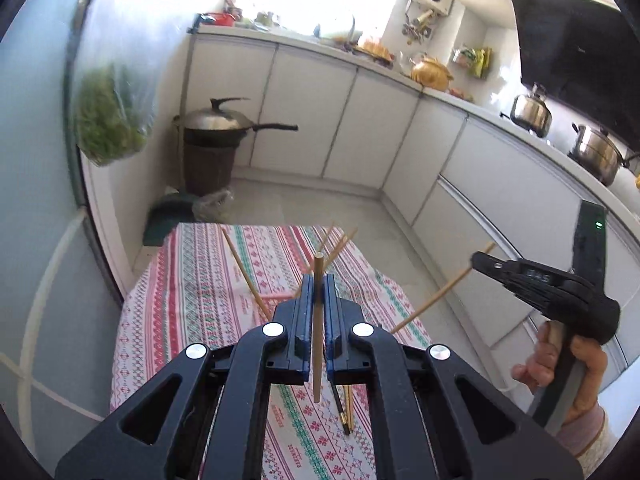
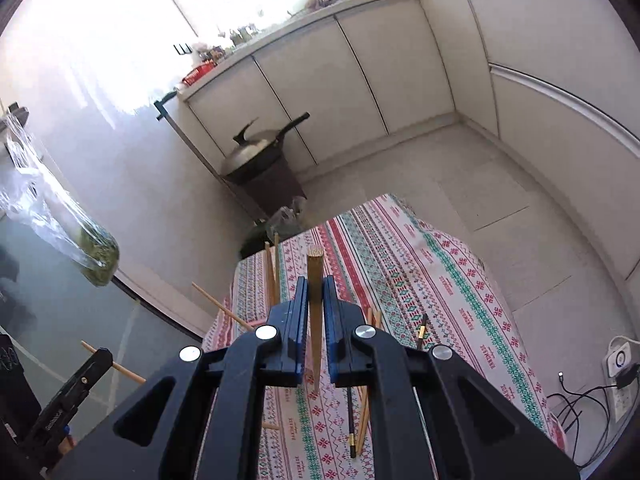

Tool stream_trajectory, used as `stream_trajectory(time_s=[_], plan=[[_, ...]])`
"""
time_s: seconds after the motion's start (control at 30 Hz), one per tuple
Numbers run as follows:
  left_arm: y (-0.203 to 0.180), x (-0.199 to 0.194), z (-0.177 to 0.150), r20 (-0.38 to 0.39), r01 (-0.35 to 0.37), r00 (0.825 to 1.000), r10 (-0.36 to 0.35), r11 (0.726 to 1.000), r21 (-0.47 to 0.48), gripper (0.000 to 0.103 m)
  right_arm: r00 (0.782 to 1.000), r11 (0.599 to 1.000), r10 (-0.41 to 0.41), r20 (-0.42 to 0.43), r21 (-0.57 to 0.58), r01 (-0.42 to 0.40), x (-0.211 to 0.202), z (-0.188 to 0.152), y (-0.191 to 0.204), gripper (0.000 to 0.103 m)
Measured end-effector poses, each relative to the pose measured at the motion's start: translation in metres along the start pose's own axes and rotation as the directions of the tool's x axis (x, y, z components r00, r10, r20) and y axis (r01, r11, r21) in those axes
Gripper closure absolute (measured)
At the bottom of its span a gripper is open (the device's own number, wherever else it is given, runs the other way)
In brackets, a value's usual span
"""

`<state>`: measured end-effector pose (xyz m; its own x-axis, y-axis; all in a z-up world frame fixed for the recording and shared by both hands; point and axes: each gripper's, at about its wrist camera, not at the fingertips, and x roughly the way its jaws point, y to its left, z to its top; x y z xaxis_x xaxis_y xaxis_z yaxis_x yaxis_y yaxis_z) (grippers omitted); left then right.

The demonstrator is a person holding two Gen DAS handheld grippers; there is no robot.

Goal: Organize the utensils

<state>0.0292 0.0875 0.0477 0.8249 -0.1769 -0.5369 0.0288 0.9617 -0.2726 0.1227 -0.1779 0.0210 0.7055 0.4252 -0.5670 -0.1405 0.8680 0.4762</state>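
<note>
Left wrist view: the left tongs [image 1: 319, 280] are clenched on a wooden chopstick [image 1: 318, 320], which stands between the blue pads [image 1: 305, 312] above the bench. The bench carries a striped patterned tablecloth [image 1: 208, 280]. Only this view shows the right tongs from the side [image 1: 486, 261], to the right of the tablecloth, with a second chopstick [image 1: 440, 294] crossing them and a hand [image 1: 568, 368] on the handle. A green lamp [image 1: 599, 224] glows on the device above that hand. Only here appear two steel pots [image 1: 528, 111] on a counter beyond the tablecloth, a golden pot [image 1: 430, 73] and a bag of greens [image 1: 110, 120] hanging to the tablecloth's left.

Right wrist view: the right tongs [image 2: 316, 296] are clenched on a thicker wooden chopstick [image 2: 315, 300], held above the tablecloth [image 2: 440, 280]. Only this view shows a wall socket with a plug and cables [image 2: 616, 364] to the right of the tablecloth. The left tongs [image 2: 94, 360] sit left of the tablecloth with a chopstick [image 2: 120, 366] across them.

Both views: loose chopsticks, one dark with gold ends [image 2: 351, 420], lie on the tablecloth; a lidded wok [image 1: 224, 120] stands on a dark bin beyond it.

Writing: the cloth repeats the word "HANDMADE" [image 2: 466, 314].
</note>
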Motion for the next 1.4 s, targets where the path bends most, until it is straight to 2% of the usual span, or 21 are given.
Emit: stream_trajectory(time_s=[0.2,0.4,0.63,0.67,0.73,0.83,0.93,1.03,1.4], plan=[[0.000,-0.015,0.026,0.110,-0.058,0.992,0.062,0.998,-0.038,0.099,0.992,0.996,0.082,0.093,0.028,-0.085,-0.030,0.023,0.019,0.095],[0.002,0.003,0.038,0.168,-0.126,0.976,0.136,0.989,-0.072,0.099,0.986,0.996,0.093,0.140,0.002,-0.095,-0.031,0.032,0.037,0.095],[0.010,0.045,0.033,0.140,-0.171,0.973,0.182,0.981,-0.091,0.099,0.991,0.996,0.087,0.106,-0.004,-0.087,-0.004,0.032,0.041,0.095],[0.011,0.052,0.031,0.128,-0.194,0.971,0.204,0.977,-0.082,0.098,0.991,0.996,0.084,0.104,-0.008,-0.083,0.000,0.031,0.042,0.095],[0.014,0.061,0.026,0.092,-0.195,0.975,0.203,0.977,-0.087,0.098,0.992,0.997,0.080,0.095,-0.014,-0.079,0.007,0.030,0.044,0.095],[0.024,0.054,0.023,0.093,-0.202,0.973,0.213,0.972,-0.118,0.082,0.993,0.997,0.079,0.085,-0.016,-0.078,0.013,0.029,0.047,0.095],[0.029,0.032,0.028,0.140,-0.216,0.962,0.235,0.967,-0.133,0.078,0.993,0.997,0.076,0.085,-0.021,-0.074,0.018,0.028,0.052,0.095],[0.034,0.018,0.030,0.166,-0.222,0.955,0.247,0.963,-0.153,0.067,0.994,0.997,0.069,0.084,-0.031,-0.067,0.021,0.026,0.056,0.095],[0.050,0.021,0.028,0.115,-0.225,0.962,0.247,0.959,-0.175,0.066,0.996,0.996,0.069,0.050,-0.059,-0.066,0.048,0.013,0.085,0.095]])
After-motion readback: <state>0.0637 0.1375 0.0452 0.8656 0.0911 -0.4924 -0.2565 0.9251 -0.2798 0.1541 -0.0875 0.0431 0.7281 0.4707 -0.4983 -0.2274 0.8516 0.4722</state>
